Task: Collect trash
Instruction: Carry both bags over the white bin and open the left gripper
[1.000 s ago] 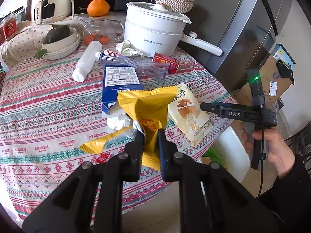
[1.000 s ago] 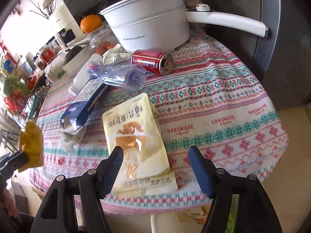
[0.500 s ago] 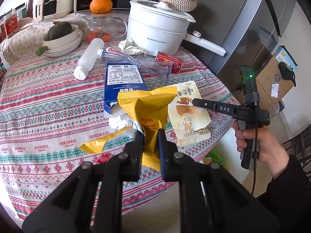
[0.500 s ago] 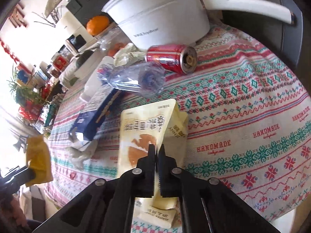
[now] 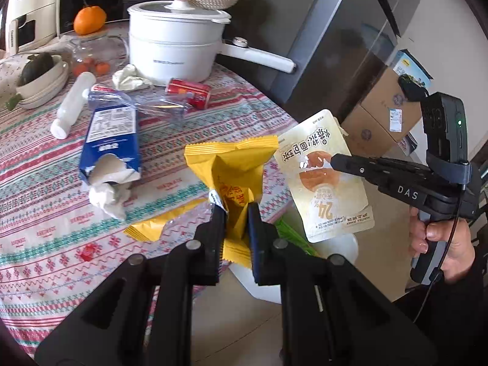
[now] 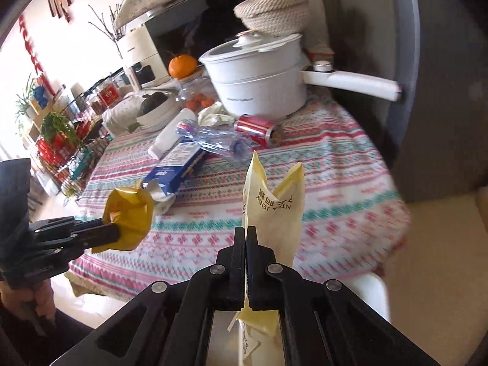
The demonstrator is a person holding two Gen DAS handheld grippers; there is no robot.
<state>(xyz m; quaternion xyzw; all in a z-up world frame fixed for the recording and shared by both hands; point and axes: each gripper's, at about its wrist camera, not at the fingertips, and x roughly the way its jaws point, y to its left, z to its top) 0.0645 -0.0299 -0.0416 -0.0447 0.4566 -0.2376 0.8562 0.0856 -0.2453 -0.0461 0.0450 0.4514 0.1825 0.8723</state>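
- Over on the far left of the table (image 5: pixel 36 158), the white bottle (image 5: pixel 73 103) and the blue carton (image 5: pixel 113 140) with crumpled tissue (image 5: pixel 106 195) spilling from its mouth are lying untouched, waiting their turn.
- Behind them a crushed clear bottle (image 5: pixel 146 103) and a red can (image 5: pixel 189 93) are resting just in front of the white pot (image 5: pixel 174 52).
- Moving right, the left gripper (image 5: pixel 236 213) is pinching the yellow wrapper (image 5: pixel 235 170), jaws nearly closed on its lower end, holding it up just off the near table edge.
- Another yellow wrapper (image 5: pixel 158 225) is lying flat on the cloth just beside it.
- Further right, the right gripper (image 6: pixel 245 235) is clamping fully closed on the cream snack pouch (image 5: pixel 323 177), which is hanging clear of the table, off its right edge.
- Below and between the two grippers a white bin (image 5: pixel 344 244) is showing, with something green inside.
- So both hands are loaded and this looks like the carry-to-bin step.
- Next up, I'd say: bringing each piece over the bin mouth, letting go, then going back for the carton, bottles and can.
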